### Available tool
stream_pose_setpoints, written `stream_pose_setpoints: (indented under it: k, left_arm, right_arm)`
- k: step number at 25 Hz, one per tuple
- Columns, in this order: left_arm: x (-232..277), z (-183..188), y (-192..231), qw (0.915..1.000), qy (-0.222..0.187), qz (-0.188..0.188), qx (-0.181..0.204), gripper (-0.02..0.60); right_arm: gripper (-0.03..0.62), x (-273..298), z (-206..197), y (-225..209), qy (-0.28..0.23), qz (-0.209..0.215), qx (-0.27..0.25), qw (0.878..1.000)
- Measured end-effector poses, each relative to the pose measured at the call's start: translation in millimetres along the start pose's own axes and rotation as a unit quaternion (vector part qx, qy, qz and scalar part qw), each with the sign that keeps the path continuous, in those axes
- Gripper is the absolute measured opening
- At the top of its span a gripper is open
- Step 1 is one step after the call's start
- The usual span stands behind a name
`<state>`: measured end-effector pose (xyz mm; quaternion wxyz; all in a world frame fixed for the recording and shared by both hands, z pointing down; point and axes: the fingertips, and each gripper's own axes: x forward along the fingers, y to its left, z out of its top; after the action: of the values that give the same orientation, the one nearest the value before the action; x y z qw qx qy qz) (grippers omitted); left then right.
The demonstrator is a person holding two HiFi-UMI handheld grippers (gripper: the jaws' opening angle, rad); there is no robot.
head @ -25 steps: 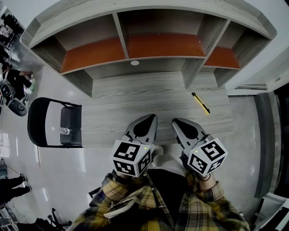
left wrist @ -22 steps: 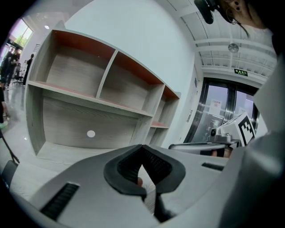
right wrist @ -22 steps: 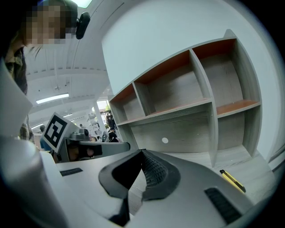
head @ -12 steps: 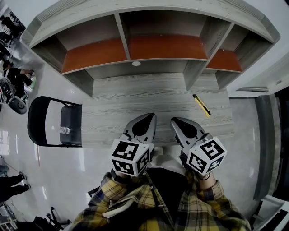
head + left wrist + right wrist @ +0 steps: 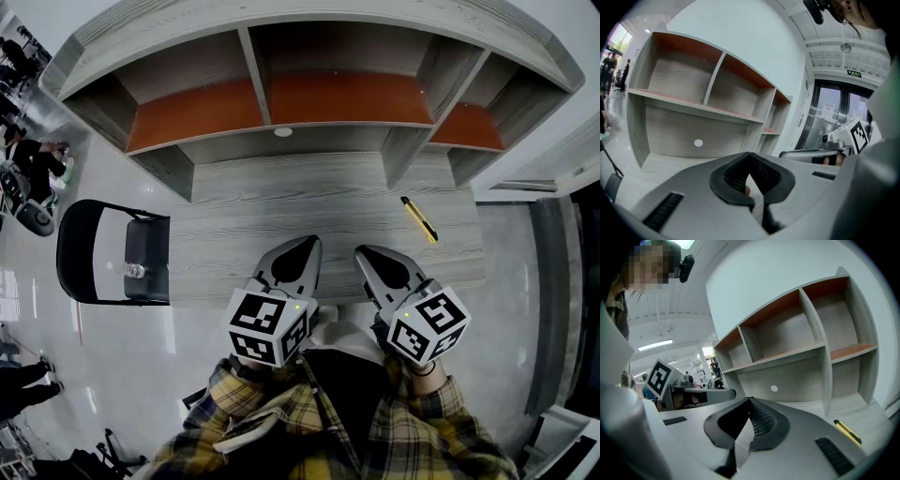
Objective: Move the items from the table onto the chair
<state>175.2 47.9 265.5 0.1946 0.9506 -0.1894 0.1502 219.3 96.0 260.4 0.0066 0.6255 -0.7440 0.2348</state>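
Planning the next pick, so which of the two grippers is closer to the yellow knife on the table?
The right gripper: the yellow knife lies ahead to its right; the left gripper is farther off.

1. The left claw (image 5: 309,244) sits slightly further left than a second ago.
2. The yellow utility knife (image 5: 418,217) shows a touch lower in the head view.
3. The bystander (image 5: 23,392) at lower left shifts stance.

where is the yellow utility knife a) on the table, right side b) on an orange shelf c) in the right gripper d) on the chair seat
a: the yellow utility knife lies flat on the table, beyond the right gripper, whose jaws are shut on nothing.
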Motion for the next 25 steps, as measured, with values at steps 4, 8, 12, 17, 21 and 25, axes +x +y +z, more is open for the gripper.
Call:
stream_pose_setpoints:
  k: [4,8,12,17,21,25]
  left_arm:
    - [-1.1,2.5,2.6,0.9998,-0.011,0.003,-0.014,0.002]
    - [-1.1,2.7,3.1,0.9999,-0.010,0.005,-0.013,0.002]
    - [-0.5,2.2,4.4,0.9999,-0.007,0.006,-0.013,0.002]
    - [1.5,1.8,3.3,0.9999,-0.004,0.006,-0.012,0.002]
    - [2.0,3.1,2.7,0.9999,-0.007,0.004,-0.011,0.002]
    - [1.1,2.1,1.4,0.9999,-0.006,0.003,-0.012,0.002]
  right_arm:
    - [0.017,0.9,-1.5,-0.1,0.002,-0.001,0.003,1.000]
    - [0.017,1.6,-0.7,0.0,0.002,-0.002,0.003,1.000]
    - [0.017,2.8,-1.4,0.2,0.002,-0.001,0.004,1.000]
    - [0.017,2.0,-0.9,-2.7,0.000,-0.001,0.006,1.000]
    - [0.017,2.2,0.5,-3.3,-0.001,0.000,0.005,1.000]
    - [0.017,-1.5,-1.1,-14.3,0.000,-0.015,0.007,1.000]
